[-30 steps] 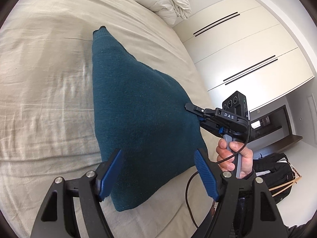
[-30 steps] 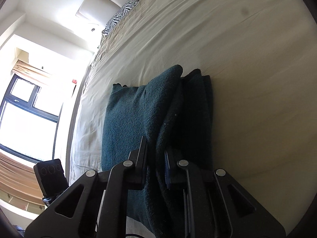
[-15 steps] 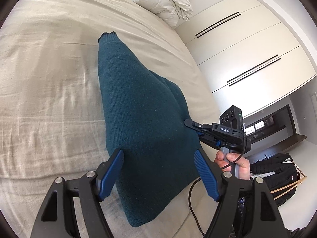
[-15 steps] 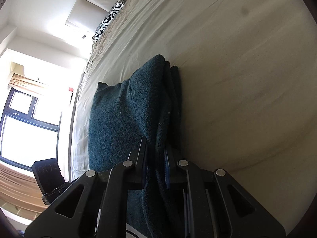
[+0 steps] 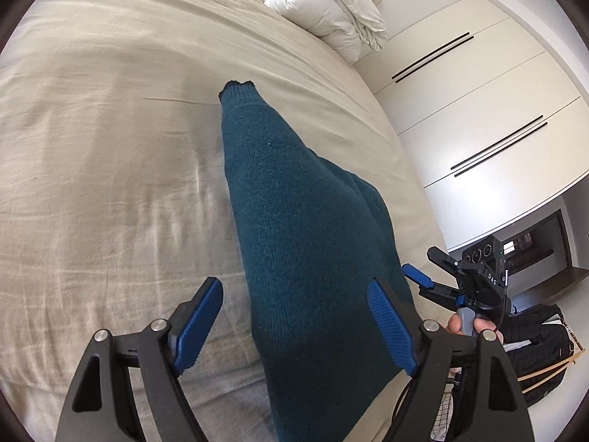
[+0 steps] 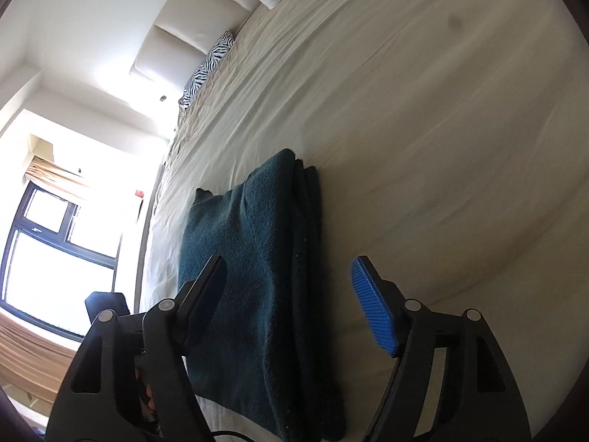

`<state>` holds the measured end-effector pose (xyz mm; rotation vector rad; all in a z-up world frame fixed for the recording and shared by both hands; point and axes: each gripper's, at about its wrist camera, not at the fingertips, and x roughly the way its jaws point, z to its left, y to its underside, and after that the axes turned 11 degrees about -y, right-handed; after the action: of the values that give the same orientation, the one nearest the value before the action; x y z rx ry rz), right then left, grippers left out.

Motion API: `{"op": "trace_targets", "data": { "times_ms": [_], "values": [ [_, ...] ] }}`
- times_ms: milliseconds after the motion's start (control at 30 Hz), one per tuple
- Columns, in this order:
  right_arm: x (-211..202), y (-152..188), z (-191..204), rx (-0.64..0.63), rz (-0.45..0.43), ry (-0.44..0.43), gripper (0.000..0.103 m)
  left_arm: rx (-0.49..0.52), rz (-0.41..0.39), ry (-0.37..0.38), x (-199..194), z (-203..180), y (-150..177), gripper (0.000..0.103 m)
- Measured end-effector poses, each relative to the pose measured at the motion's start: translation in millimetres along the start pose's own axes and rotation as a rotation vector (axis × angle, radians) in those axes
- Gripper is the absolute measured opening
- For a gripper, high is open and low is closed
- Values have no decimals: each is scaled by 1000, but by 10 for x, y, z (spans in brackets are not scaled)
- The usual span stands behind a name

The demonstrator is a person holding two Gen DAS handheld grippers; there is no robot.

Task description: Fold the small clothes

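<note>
A dark teal knit garment [image 5: 294, 221] lies folded into a long narrow shape on the beige bed sheet [image 5: 110, 184]. My left gripper [image 5: 294, 324] hovers over its near end. Its jaws are opening, and the blue pads [image 5: 198, 324] stand wide and press on nothing. In the right wrist view the stacked folded edges of the garment [image 6: 265, 258] show. My right gripper [image 6: 291, 294] is opening, with the garment between and below its pads, untouched. In the left wrist view the right gripper [image 5: 423, 263] sits at the garment's right edge, held by a hand [image 5: 464, 326].
A white bundled duvet [image 5: 324, 11] lies at the far end of the bed, beside a zebra-print pillow [image 6: 210, 62] and a padded headboard [image 6: 184, 37]. White wardrobe doors [image 5: 478, 110] stand to the right, with a black bag [image 5: 533, 350] on the floor. A bright window [image 6: 55, 250] is on the left.
My right gripper was shut on the garment's folded edge and has now let it go and opened wide. Both grippers have drawn back along the garment, which has dropped flatter.
</note>
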<state>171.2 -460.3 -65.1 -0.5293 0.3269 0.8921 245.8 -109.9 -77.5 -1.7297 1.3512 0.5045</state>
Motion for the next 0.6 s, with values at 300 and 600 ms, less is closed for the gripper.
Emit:
{"op": "trace_targets", "data": {
  "times_ms": [300, 600],
  "values": [
    [403, -37, -95, 53, 95, -51, 68, 37, 118, -37, 422, -74, -165, 81],
    [595, 5, 43, -23, 163, 122, 31, 61, 135, -117, 458, -263, -127, 54]
  ]
}}
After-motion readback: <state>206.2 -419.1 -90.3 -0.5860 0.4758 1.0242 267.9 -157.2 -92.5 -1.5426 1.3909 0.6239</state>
